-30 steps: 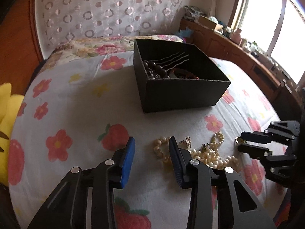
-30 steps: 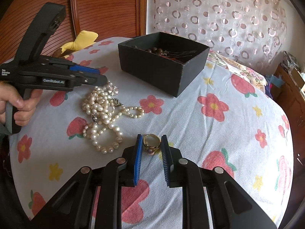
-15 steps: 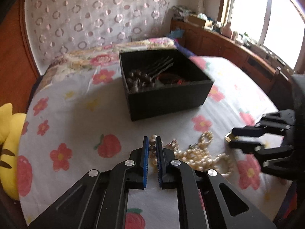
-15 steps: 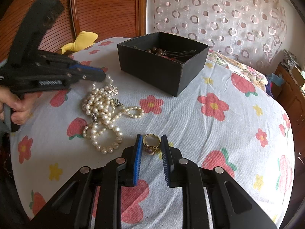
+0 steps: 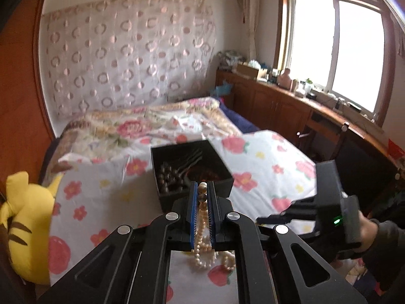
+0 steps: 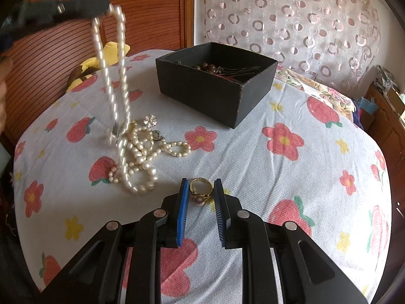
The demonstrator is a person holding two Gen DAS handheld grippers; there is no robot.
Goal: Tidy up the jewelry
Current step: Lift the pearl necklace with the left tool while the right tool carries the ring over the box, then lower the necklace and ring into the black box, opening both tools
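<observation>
My left tool: clamped on a pearl necklace, lifted and motion-blurred, its lower end trailing into the pearl pile toward the bed's left edge. My right tool: pads apart, flanking a gold ring lying on the bed. Black box: mid-bed, contents partly hidden by its walls.

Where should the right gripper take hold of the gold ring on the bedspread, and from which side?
Grip the ring across its band, coming down from above and closing on its two outer sides. It lies nearly flat on the bedspread with the stone end toward the camera, and the right gripper is already open with a finger on each side, so probably little repositioning is needed.
</observation>
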